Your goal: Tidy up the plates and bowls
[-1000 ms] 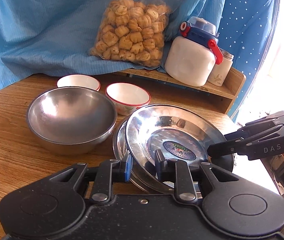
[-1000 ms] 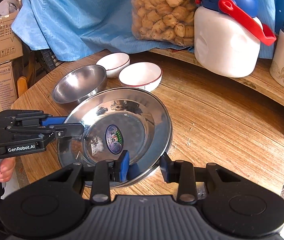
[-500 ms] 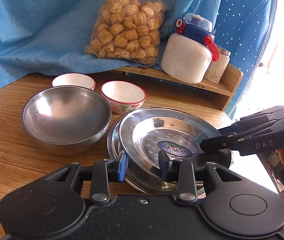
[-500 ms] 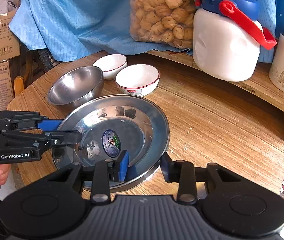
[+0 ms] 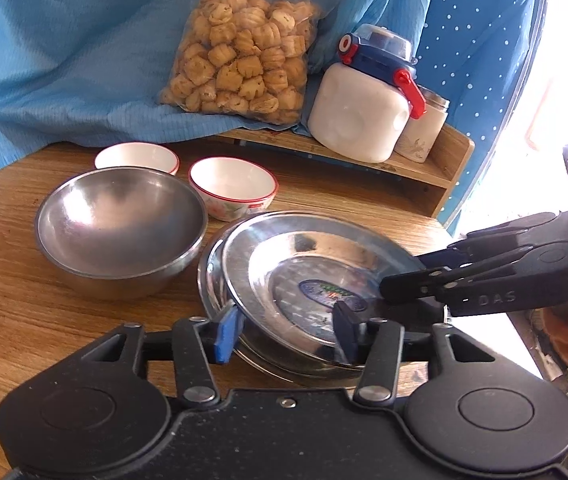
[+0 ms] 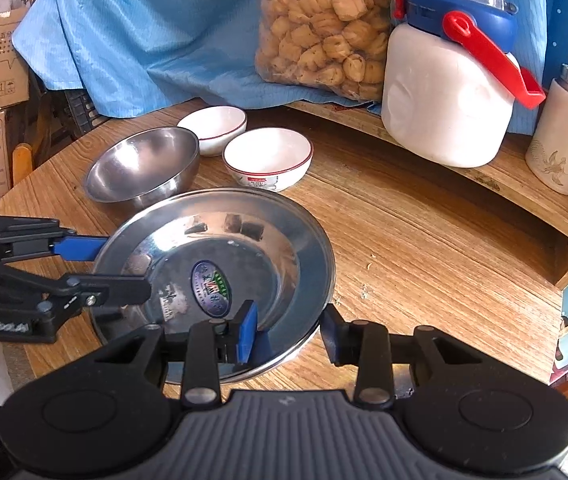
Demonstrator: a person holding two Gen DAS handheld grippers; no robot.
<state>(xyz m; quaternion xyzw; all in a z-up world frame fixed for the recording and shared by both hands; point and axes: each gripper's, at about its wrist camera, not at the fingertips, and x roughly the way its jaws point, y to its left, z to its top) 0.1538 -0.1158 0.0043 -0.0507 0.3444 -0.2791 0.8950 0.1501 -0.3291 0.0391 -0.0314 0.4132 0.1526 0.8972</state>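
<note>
- Left wrist view: the left gripper [image 5: 284, 330] sits at the bottom centre of the frame, its jaws opening; the near rim of the top steel plate [image 5: 324, 256] lies between the blue pads, which stand clear of it, so the plate is released on this side.
- That plate rests on a second steel plate [image 5: 210, 276], whose rim shows at the left edge of the stack, on the wooden worktop [image 5: 12, 308].
- Right wrist view: the right gripper [image 6: 290, 332] at lower centre straddles the plate's near rim, one pad inside the dish and one outside; whether the pads press on the rim I cannot tell.
- A steel bowl [image 5: 120, 224] stands just left of the plates, with two white bowls behind it, one at the far left [image 5: 136, 158] and one red-rimmed [image 5: 232, 188] towards the centre.
- On the shelf [image 5: 416, 164] in the upper right stand a bag of biscuits [image 5: 240, 68] and a white jug [image 5: 360, 120].
</note>
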